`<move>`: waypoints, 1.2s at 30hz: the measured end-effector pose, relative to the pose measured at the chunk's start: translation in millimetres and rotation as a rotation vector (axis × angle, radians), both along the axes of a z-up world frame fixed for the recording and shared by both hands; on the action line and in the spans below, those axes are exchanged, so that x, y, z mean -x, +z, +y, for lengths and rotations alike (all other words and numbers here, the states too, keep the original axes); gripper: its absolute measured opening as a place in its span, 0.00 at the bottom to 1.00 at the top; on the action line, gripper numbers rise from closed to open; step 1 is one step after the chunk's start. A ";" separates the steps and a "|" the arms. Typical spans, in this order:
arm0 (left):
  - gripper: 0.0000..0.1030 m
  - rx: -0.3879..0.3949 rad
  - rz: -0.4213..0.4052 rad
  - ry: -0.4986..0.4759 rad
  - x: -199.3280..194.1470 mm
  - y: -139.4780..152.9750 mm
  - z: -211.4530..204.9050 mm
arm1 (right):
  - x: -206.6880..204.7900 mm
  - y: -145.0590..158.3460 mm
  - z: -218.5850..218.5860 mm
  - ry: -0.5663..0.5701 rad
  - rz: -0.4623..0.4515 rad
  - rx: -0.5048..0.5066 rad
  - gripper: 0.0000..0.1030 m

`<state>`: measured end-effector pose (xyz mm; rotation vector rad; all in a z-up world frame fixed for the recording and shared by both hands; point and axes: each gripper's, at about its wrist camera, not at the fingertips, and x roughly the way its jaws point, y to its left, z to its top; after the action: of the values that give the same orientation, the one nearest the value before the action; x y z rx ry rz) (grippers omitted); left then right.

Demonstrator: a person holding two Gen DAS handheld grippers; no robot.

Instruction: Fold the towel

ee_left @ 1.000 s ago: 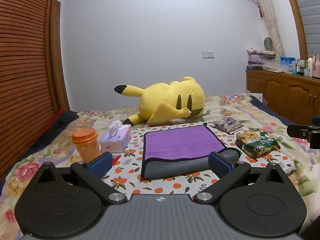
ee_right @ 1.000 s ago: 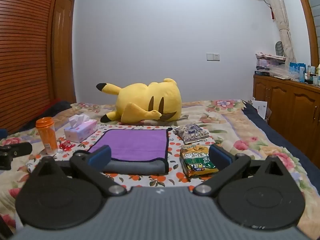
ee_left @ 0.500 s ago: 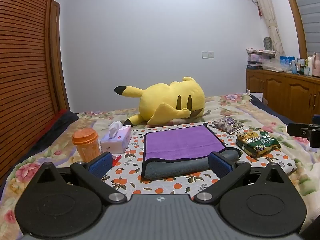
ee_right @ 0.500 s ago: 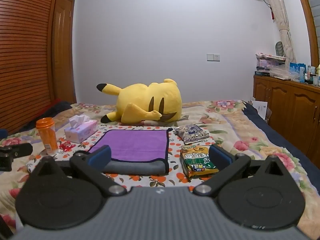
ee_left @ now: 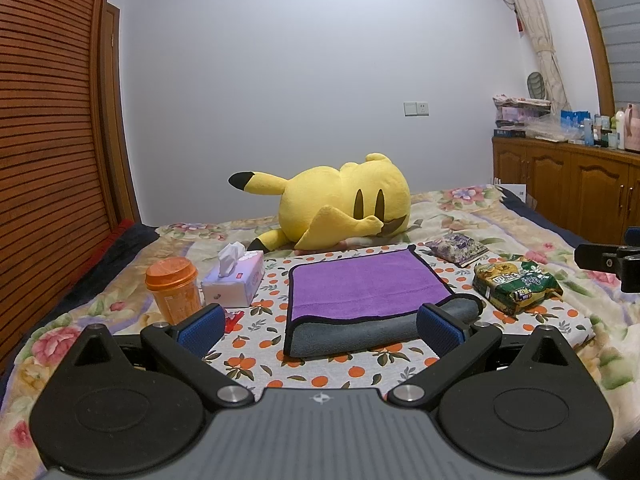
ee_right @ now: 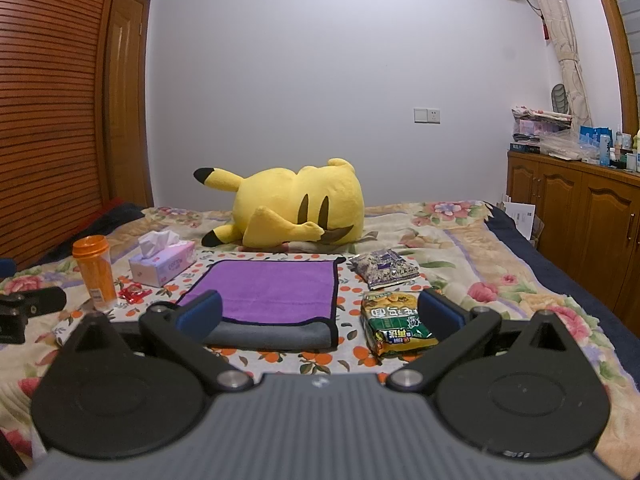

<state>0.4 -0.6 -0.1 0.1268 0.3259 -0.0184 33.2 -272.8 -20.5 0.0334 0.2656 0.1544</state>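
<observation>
bed [ee_left: 460, 208]: covered by a floral quilt, with an orange-print cloth [ee_left: 264, 364] spread on the near part under the small things.
plush [ee_left: 340, 212]: a yellow toy lay on its side just behind the towel, its black-tipped ear pointing away to the left.
towel [ee_left: 360, 284]: lay flat on the orange-print cloth in front of the plush, folded over, purple face up and a grey layer showing along the near edge, black trim round it; neither gripper touched it.
left gripper [ee_left: 320, 326]: released, blue pads wide apart, holding nothing, hovering on the near side of the towel.
right gripper [ee_right: 320, 310]: also spread wide and empty, near side of the towel, toward its right corner.
tissue box [ee_left: 234, 284]: left of the towel, a white tissue sticking up out of its slot.
orange cup [ee_left: 173, 290]: left of the tissue box, upright, lid on; contents could not be told.
green snack bag [ee_right: 394, 324]: just right of the towel, sealed, lying flat.
purple packet [ee_right: 384, 269]: right of the towel's far corner, behind the green bag.
red wrapper [ee_right: 134, 293]: left of the towel, between cup and tissue box.
</observation>
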 end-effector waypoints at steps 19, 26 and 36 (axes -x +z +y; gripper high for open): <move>1.00 -0.003 -0.001 0.000 0.2 -0.1 -0.5 | -0.1 -1.2 0.7 0.000 0.000 0.001 1.00; 1.00 -0.005 -0.001 0.000 -1.5 1.6 0.8 | -0.1 -1.2 0.6 0.000 0.000 0.001 1.00; 1.00 -0.006 -0.001 0.000 -1.6 1.8 0.7 | -0.1 -1.4 0.8 0.000 0.000 0.001 1.00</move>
<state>2.0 0.1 1.7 0.1328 0.3247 -0.0169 33.3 -272.0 -21.9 0.0322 0.2654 0.1539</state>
